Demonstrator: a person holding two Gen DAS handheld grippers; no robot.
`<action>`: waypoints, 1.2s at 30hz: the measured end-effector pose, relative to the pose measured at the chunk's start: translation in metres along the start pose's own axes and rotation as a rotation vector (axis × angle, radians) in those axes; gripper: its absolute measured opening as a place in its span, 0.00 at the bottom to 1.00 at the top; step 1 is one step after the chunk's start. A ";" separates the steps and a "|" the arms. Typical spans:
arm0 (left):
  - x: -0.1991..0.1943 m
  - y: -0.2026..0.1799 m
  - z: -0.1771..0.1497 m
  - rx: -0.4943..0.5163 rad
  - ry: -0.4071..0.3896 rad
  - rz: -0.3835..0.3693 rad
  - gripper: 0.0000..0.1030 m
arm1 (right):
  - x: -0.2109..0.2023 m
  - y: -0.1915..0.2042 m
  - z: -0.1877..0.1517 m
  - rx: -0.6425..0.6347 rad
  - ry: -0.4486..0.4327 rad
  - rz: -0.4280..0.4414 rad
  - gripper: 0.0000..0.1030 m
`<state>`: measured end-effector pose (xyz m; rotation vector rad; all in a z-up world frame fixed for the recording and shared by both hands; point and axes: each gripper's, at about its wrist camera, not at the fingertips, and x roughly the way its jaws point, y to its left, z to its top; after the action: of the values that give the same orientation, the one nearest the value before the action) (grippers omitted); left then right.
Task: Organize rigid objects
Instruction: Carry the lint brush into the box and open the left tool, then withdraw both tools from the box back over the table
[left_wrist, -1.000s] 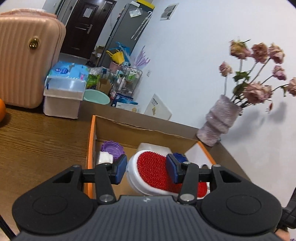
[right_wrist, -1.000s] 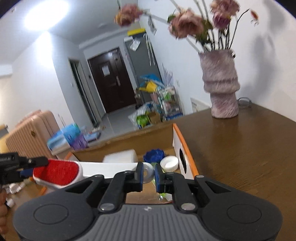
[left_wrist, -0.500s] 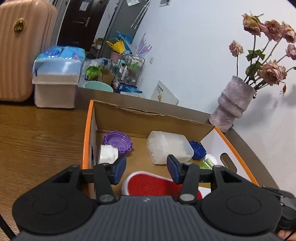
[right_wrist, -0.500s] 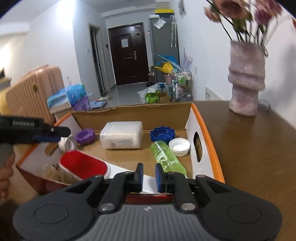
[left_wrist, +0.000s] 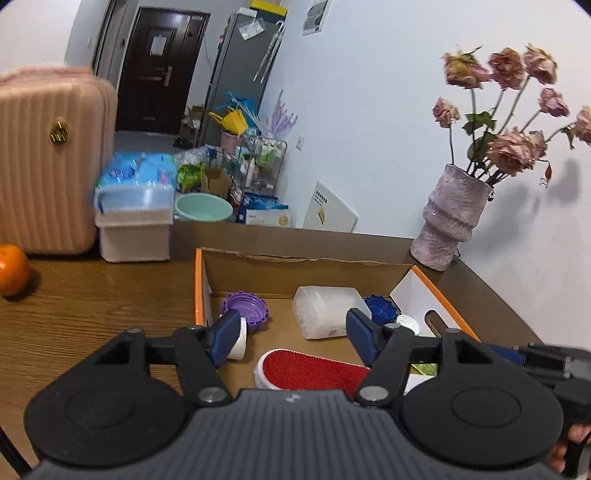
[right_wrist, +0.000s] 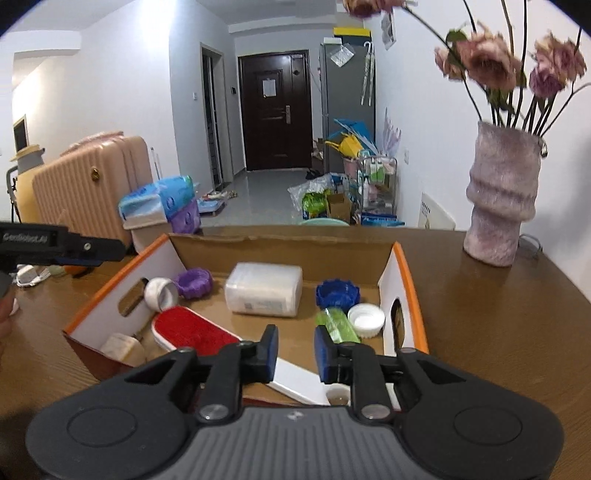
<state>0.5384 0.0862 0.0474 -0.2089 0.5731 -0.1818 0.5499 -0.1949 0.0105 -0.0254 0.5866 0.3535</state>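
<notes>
Left claw (left_wrist: 291, 341) open wide, holding nothing, above the cardboard box (right_wrist: 400, 266) on the desk (right_wrist: 498, 332). Right claw (right_wrist: 295, 350) parted, empty, at the box's near edge. Red-faced brush (right_wrist: 192, 328) lies inside the box, near its left wall, handle under the right claw.

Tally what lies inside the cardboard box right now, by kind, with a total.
Screw caps: 3, purple cap, blue cap, white cap
Clear plastic container: 1
Red lint brush: 1
Green bottle: 1
White cup: 1
Beige object, kind unclear: 1
Total: 8
</notes>
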 end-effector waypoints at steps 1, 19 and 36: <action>-0.009 -0.005 -0.001 0.020 -0.007 0.009 0.68 | -0.006 0.000 0.002 0.001 -0.003 0.002 0.20; -0.143 -0.068 -0.048 0.170 -0.157 0.184 0.91 | -0.129 0.039 0.005 -0.050 -0.147 0.014 0.54; -0.242 -0.112 -0.132 0.260 -0.377 0.206 1.00 | -0.222 0.053 -0.063 -0.019 -0.339 0.016 0.84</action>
<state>0.2529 0.0146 0.0922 0.0691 0.1899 -0.0136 0.3263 -0.2236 0.0838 0.0209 0.2486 0.3690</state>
